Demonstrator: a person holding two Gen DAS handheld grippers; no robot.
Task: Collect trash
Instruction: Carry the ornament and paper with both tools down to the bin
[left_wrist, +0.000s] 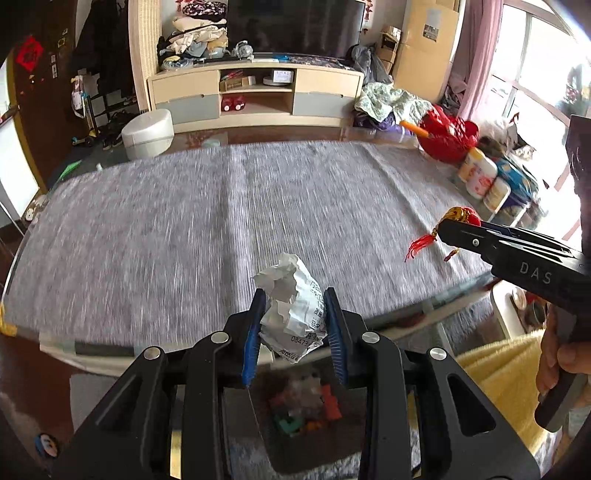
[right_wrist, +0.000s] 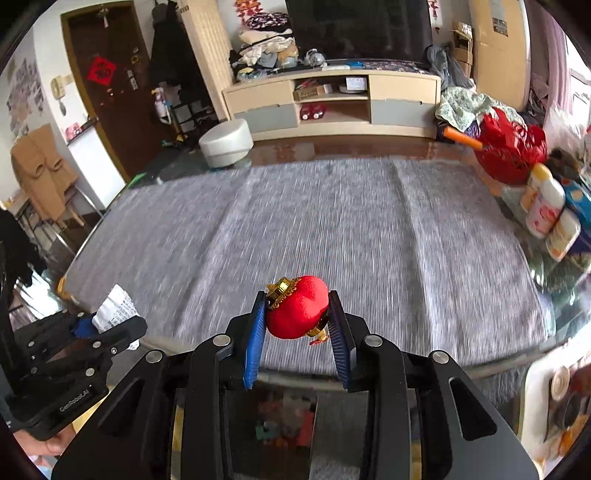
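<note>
My left gripper (left_wrist: 294, 295) is shut on a crumpled white printed paper (left_wrist: 291, 306), held above the near edge of the grey-clothed table (left_wrist: 184, 229). The paper also shows in the right wrist view (right_wrist: 114, 308), in the left gripper (right_wrist: 107, 325) at the lower left. My right gripper (right_wrist: 297, 295) is shut on a small red lantern ornament (right_wrist: 297, 312) with gold caps, above the table's near edge. In the left wrist view the right gripper (left_wrist: 448, 223) comes in from the right, with the ornament (left_wrist: 461, 215) and its red tassel hanging.
A red bag (right_wrist: 511, 147) and several bottles (right_wrist: 546, 210) stand at the table's right end. A white stool (right_wrist: 226, 142) and a TV cabinet (right_wrist: 332, 103) lie beyond. A bin with coloured scraps (left_wrist: 306, 406) shows below the table edge. A yellow cloth (left_wrist: 506, 376) lies at the right.
</note>
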